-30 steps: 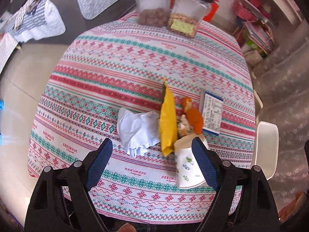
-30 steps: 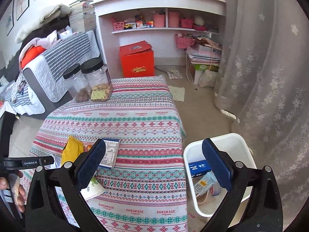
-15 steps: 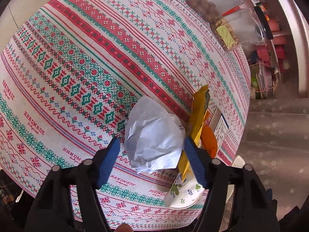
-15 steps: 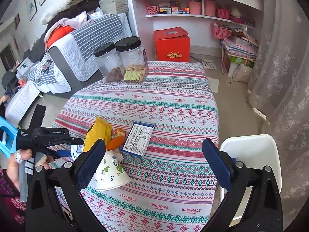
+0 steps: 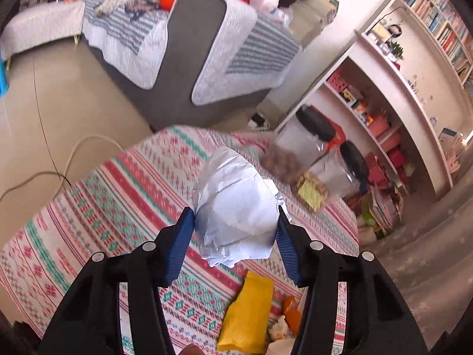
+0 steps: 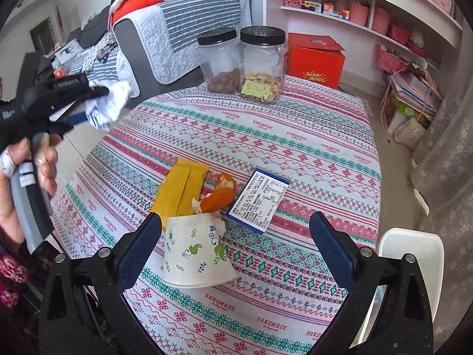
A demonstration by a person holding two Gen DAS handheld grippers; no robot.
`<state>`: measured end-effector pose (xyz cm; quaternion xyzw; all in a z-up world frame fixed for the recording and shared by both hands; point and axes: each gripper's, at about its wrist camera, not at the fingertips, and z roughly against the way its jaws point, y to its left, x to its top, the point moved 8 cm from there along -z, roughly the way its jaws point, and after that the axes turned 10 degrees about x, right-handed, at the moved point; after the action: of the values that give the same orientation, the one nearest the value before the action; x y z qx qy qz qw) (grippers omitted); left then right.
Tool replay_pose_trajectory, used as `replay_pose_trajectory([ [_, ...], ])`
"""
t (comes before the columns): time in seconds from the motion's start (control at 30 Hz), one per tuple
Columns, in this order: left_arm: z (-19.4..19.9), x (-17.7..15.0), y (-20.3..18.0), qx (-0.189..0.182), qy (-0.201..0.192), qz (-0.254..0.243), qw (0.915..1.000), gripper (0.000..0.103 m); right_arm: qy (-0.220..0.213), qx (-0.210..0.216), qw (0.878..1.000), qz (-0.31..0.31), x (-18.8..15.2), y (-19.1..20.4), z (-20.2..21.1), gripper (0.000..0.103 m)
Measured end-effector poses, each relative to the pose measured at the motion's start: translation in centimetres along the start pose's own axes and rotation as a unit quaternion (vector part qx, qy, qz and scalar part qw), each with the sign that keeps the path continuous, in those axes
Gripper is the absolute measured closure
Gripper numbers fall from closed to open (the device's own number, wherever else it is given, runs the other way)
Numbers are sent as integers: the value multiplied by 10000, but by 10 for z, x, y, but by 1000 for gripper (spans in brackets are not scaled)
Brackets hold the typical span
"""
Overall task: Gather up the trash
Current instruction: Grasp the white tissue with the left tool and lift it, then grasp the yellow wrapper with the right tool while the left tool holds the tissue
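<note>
Patterned cloth covers the round table [image 5: 97,207]. From the left wrist view, two black-lidded jars [image 5: 298,153] hold nuts; the left gripper [image 5: 235,222] is clamped on crumpled white paper [image 5: 236,207], lifted above the cloth. A yellow packet [image 5: 245,316] lies below, long axis running away from the camera.

From the right wrist view, the right gripper [image 6: 235,224] hovers with jaws wide apart over a tipped paper cup [image 6: 196,254], mouth toward the camera, beside orange peel [image 6: 218,198] and a blue-edged box [image 6: 260,201]. A white bin [image 6: 414,245] stands at the table's right edge.

two lidded jars [image 6: 242,62], red box [image 6: 314,59], quilted sofa [image 6: 165,38], shelves [image 6: 354,9]

crumpled white paper [image 5: 236,207] between tongs
</note>
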<state>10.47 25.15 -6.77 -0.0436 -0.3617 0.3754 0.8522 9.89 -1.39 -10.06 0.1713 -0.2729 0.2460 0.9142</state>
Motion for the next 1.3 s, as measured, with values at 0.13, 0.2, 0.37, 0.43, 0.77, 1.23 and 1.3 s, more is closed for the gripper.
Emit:
replay_pose_trajectory([
  [0.13,22,19,-5,-130,-172,-121,9997,49,170,172,9996,-110,12,23,-29,7],
  [0.2,25,21,-3,-182,-134,-210,9995,49,269,197,9994,-132,19,37,-50,7],
  [0.37,26,21,5,-275,31,-244,9993,49,921,102,9950,-360,20,64,-115,7],
  [0.43,29,21,10,-253,41,-252,9994,49,1205,-147,9918,-389,14,67,-136,8],
  [0.77,25,21,21,-254,242,-269,9990,49,1726,-387,9809,-814,-2,55,-177,25],
  [1.23,21,19,22,-97,309,-408,9986,49,586,520,9903,-1148,45,56,-113,84],
  [1.3,22,18,18,-92,294,-429,9986,49,255,518,9918,-1142,58,54,-97,84],
])
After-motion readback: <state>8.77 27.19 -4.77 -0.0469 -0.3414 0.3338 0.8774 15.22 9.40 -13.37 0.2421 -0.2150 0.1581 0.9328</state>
